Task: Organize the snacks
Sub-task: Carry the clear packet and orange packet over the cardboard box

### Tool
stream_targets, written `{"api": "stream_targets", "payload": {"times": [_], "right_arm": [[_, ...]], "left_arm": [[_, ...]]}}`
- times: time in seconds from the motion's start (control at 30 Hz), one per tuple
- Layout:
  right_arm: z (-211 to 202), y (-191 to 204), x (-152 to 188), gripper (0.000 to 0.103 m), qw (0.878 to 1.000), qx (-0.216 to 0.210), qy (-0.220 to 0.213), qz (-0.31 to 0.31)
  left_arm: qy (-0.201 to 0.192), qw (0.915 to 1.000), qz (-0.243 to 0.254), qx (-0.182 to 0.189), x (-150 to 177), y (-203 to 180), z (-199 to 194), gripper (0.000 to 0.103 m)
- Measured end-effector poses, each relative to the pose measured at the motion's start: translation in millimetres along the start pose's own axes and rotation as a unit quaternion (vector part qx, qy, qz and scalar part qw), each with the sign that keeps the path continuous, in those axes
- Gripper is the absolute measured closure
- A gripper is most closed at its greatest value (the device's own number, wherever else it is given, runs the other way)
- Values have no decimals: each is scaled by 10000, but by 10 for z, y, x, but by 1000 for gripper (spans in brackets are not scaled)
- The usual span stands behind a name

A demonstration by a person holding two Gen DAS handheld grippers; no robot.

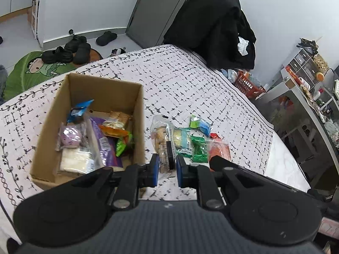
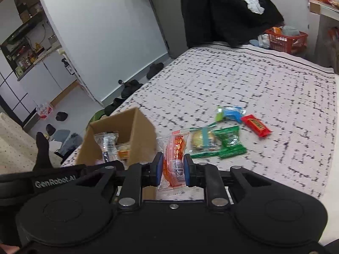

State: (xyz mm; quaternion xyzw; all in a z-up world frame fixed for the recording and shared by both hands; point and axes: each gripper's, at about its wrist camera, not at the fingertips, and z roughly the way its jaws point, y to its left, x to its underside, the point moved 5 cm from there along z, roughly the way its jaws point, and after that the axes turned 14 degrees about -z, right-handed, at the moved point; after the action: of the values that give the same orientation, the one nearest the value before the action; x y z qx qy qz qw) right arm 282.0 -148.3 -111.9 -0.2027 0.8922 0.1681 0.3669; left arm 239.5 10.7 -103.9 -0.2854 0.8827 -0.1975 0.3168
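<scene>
Left gripper (image 1: 167, 169) pinches a clear biscuit packet (image 1: 162, 146), right gripper (image 2: 173, 169) an orange packet (image 2: 174, 158), beside the box (image 1: 89, 124).

"GenRobot.AI" in white letters on the black strap (image 2: 54, 177) beside the cardboard box (image 2: 135, 127)

Evenly lit, soft indoor daylight, no hard shadows. Strong fisheye bending at all edges, corners vignetted. Slight motion blur beyond the right black two-finger gripper (image 2: 173, 169) across the white black-flecked tablecloth (image 2: 243, 80); left view sharper, pale walls mildly washed out.
</scene>
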Motion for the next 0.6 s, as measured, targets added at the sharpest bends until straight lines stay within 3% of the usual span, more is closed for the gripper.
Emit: {"api": "stream_targets", "payload": {"times": [0.6], "right_arm": [[175, 638, -67, 83, 9996, -237, 170, -69]], "left_arm": [[2, 9992, -390, -60, -208, 757, -100, 87]]}}
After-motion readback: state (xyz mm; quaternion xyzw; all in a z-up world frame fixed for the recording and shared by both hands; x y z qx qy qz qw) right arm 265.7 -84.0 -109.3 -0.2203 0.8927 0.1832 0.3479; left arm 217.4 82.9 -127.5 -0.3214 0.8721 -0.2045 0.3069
